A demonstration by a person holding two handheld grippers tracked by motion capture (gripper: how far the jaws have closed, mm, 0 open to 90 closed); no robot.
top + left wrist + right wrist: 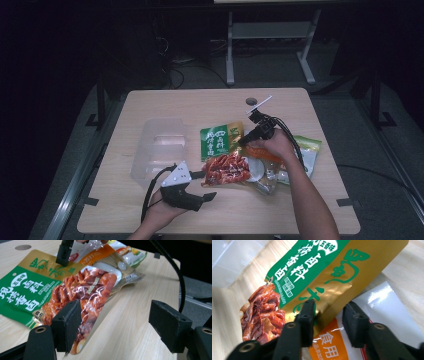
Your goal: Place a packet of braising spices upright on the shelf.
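The green-and-gold foil seasoning pouch point(221, 139) is lying at the middle of the high view on the pale wooden bench point(300, 107), its gold corner overlapping the white-and-orange plastic packet point(352, 340). The right gripper point(329, 315) is straddling that gold corner at the lower centre of its own view, jaws partly apart and not yet pressing, so it is gripping nothing. A likely slip: the jaws may be closing over both the foil edge and the packet beneath, lifting two at once, or sliding off the slick foil.

The left gripper point(117, 325) is sitting with jaws wide apart beside the clear bag of red braised pieces point(85, 292), one pad touching or nearly touching its edge; I cannot tell which.

The clear plastic tub point(157, 145) at centre left is glare-washed, and the packets under the right hand point(274, 145) are partly hidden.
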